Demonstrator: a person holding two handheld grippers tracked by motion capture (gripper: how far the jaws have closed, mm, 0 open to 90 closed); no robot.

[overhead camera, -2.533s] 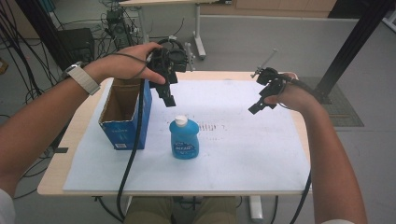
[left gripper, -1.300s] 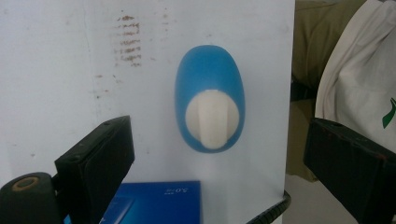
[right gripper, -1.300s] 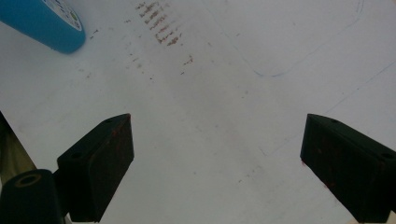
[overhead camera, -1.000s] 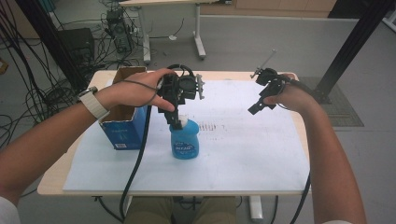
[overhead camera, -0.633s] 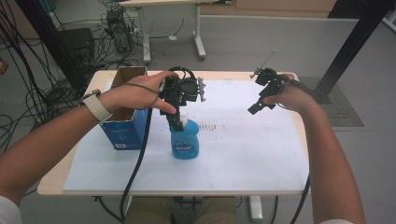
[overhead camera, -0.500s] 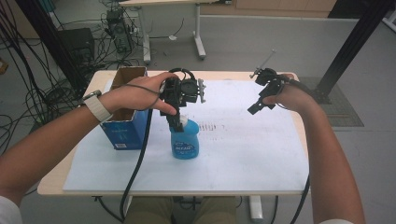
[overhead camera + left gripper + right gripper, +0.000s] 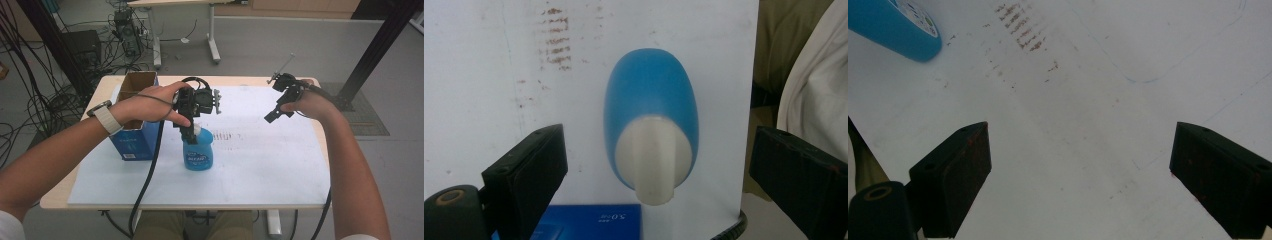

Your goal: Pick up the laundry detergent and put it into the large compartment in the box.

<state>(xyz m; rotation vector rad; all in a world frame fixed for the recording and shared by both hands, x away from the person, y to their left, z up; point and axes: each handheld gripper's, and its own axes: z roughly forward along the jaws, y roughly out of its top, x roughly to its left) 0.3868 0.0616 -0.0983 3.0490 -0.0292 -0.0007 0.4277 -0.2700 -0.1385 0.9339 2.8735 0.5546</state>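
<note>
A squat blue plastic bottle with a white cap [image 7: 198,152] stands upright on the white paper sheet [image 7: 260,165] that covers the light wooden table [image 7: 107,85], just to the right of an open blue cardboard box [image 7: 136,137]. The bottle's front label carries a line of white lettering in the high view, too small and blurred to read. In the left gripper view the edge of the box shows white print that looks like "5.0", upside down.

The left gripper [image 7: 191,134] hangs directly over the bottle's cap, pointing down. Its own view looks straight down on the white cap [image 7: 653,162], with the two black jaws spread wide on either side and touching nothing.

The right gripper [image 7: 272,115] is held well apart, above the right part of the sheet. Its jaws are also spread wide and empty, over brownish smudges [image 7: 1023,37] and faint blue pen lines [image 7: 1168,65] on the paper.
</note>
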